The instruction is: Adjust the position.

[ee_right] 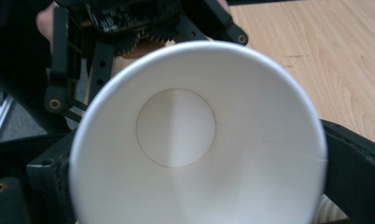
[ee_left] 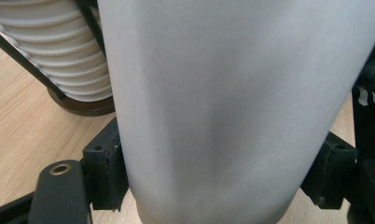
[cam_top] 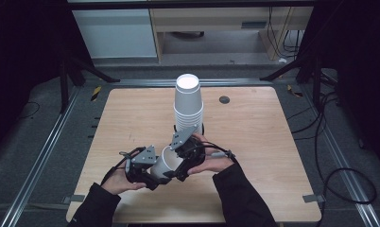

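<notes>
A single white paper cup (cam_top: pixel 165 162) lies tilted between both grippers near the table's front. In the left gripper view its wall (ee_left: pixel 232 107) stands between the two black jaws, which press on it from both sides, so my left gripper (ee_left: pixel 216 177) is shut on it. In the right gripper view I look into the cup's open mouth (ee_right: pixel 176 128), with my right gripper (ee_right: pixel 199 172) closed around its rim. From above, the left gripper (cam_top: pixel 156 174) holds the cup's base end and the right gripper (cam_top: pixel 179 164) its mouth end. Just behind them stands a tall upside-down stack of white cups (cam_top: pixel 188 104).
The stack rests on a dark round base (ee_left: pixel 87 105) on the light wooden table (cam_top: pixel 254 142). A small dark round disc (cam_top: pixel 224 100) sits in the tabletop at the back right. Metal rails and cables (cam_top: pixel 339 179) run along the floor on both sides.
</notes>
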A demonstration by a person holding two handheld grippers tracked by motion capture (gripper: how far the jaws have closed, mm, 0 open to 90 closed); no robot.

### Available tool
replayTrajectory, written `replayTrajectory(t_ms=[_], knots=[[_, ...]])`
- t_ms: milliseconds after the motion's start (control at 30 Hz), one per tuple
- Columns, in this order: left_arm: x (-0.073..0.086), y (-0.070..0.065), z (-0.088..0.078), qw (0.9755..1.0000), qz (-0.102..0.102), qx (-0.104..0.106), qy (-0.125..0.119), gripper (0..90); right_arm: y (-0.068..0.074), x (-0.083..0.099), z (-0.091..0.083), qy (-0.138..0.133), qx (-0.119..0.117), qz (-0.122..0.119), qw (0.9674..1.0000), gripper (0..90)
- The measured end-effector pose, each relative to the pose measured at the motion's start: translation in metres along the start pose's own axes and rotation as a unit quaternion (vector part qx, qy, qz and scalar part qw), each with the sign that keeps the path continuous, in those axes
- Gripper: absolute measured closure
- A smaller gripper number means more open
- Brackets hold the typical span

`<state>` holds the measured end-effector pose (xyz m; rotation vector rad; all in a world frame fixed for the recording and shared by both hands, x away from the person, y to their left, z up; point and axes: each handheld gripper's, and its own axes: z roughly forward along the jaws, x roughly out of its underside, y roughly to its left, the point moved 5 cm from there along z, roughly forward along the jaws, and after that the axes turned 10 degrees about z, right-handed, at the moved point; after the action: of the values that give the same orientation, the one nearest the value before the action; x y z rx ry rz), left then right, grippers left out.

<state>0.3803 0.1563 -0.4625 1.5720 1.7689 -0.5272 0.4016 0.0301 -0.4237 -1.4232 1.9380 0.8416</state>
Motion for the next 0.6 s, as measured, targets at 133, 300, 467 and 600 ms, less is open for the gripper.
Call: replayTrajectory(t_ms=[133, 300, 467, 600], knots=[[0.001, 0.001, -0.001, 1.0000, -0.002, -0.001, -0.001, 22.9, 0.000, -0.001, -0.009, -0.015, -0.004, 0.006, 0.9999, 3.4], [0.003, 0.004, -0.004, 0.9999, -0.010, -0.006, -0.004, 22.8, -0.001, -0.001, -0.024, -0.042, -0.002, 0.011, 0.9991, 3.6], [0.003, 0.007, -0.007, 0.9997, -0.016, -0.011, -0.015, 22.8, -0.004, 0.003, -0.034, -0.055, 0.007, 0.019, 0.9983, 3.8], [0.001, 0.009, -0.011, 0.9990, -0.022, -0.020, -0.032, 22.7, -0.006, 0.011, -0.045, -0.078, 0.010, 0.032, 0.9964, 3.9]])
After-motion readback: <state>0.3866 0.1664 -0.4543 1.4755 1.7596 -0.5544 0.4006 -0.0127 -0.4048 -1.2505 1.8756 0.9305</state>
